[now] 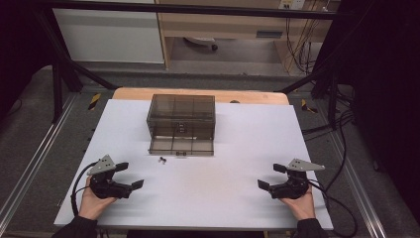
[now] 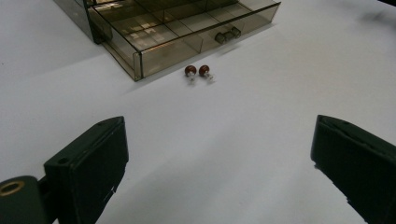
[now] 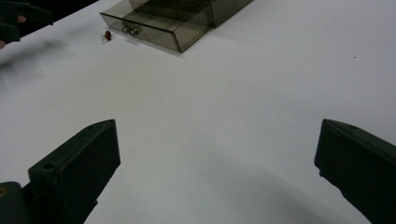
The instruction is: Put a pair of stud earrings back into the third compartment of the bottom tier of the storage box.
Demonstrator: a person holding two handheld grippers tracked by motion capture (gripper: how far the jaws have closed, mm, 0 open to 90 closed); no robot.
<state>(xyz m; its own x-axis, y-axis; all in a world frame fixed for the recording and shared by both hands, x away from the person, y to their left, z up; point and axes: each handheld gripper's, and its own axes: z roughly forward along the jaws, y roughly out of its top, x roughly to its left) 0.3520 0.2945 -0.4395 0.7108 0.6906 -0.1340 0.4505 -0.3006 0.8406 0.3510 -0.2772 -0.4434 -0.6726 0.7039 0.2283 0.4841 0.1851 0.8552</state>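
Note:
A smoky transparent drawer box (image 1: 181, 119) stands at the back middle of the white table (image 1: 237, 148). Its bottom drawer (image 1: 182, 145) is pulled out toward me; dividers split it into compartments (image 2: 154, 32). Two small red-brown beads (image 2: 197, 71) lie on the table just in front of the drawer (image 3: 154, 23), and appear as one dark speck (image 1: 162, 159) in the high view and as a red dot (image 3: 107, 35) in the right gripper view. My left gripper (image 1: 130, 175) rests open at the near left. My right gripper (image 1: 271, 176) rests open at the near right. Both hold nothing.
A wooden strip (image 1: 198, 94) borders the table's far edge. Black frame posts (image 1: 57, 74) and cables (image 1: 341, 148) stand around the table. Bare table surface lies between the grippers and the drawer.

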